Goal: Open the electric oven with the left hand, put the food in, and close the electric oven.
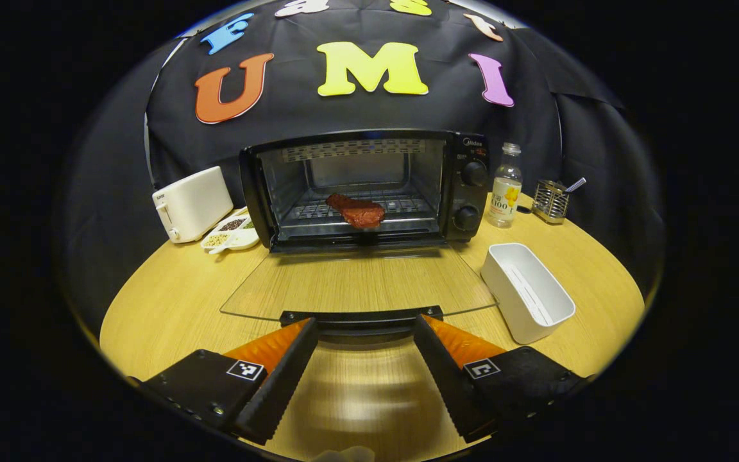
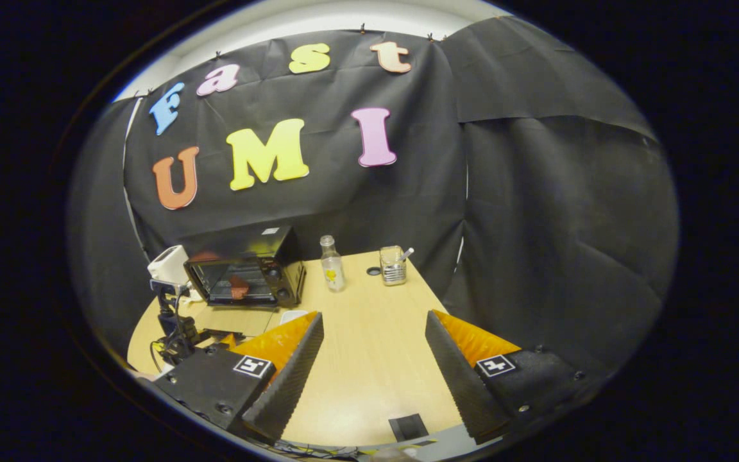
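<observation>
Oven: stands at the back of the table, its glass door folded down flat toward the camera.
Food: a reddish slab lying on the rack inside the oven; in the right gripper view it shows as a small red patch in the cavity.
Left gripper: fingers wide apart, holding nothing, the tips on either side of the door's dark handle; whether they touch it I cannot tell.
Right gripper: fingers wide apart, empty, above the bare table, well away from the oven.
Left of oven: toaster, then a divided dish of seeds.
Right of oven: bottle, mesh holder, white bin nearer the front.
</observation>
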Demonstrator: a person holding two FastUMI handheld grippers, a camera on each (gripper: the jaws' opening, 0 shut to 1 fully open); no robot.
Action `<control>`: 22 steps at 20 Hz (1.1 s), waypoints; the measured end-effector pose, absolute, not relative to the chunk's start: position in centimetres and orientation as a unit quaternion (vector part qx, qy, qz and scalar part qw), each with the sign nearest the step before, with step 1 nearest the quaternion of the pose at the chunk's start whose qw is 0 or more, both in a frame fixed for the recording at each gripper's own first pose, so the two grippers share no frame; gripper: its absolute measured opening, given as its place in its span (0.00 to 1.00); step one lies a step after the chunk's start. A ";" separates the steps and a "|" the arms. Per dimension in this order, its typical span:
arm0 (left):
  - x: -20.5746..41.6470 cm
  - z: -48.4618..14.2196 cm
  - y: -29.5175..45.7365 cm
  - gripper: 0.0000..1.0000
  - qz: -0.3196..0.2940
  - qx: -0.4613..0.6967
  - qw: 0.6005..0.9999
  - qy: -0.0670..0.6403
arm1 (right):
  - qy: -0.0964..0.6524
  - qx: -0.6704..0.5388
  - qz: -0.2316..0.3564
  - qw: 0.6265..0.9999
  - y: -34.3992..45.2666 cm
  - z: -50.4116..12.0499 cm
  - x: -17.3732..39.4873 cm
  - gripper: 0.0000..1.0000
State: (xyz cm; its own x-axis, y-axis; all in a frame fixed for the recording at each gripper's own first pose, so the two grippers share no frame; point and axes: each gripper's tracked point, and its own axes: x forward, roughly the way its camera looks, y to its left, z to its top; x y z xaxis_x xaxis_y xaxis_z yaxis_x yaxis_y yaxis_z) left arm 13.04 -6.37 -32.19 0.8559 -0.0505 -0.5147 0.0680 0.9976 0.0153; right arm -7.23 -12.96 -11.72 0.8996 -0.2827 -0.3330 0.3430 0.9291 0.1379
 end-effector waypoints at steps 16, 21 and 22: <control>14.5 -29.2 -6.4 0.97 -0.037 0.007 0.969 0.244 | 0.158 0.115 -0.166 0.967 -12.8 -12.1 -6.7 1.00; 17.2 -24.0 -6.0 0.97 -0.037 0.021 0.980 0.193 | 0.150 0.125 -0.167 0.966 -12.9 -11.4 -6.4 1.00; 17.8 -23.4 -5.8 0.97 -0.037 0.024 0.981 0.189 | 0.147 0.127 -0.168 0.966 -13.0 -11.4 -6.5 1.00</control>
State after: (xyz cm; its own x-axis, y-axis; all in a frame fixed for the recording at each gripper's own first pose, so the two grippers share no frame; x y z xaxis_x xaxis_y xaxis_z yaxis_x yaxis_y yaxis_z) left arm 17.77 -5.83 -23.42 0.9259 -0.0635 -0.3724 0.0817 0.9961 0.0331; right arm -6.45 -13.01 -11.41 0.9000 -0.2875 -0.3276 0.3622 0.9114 0.1955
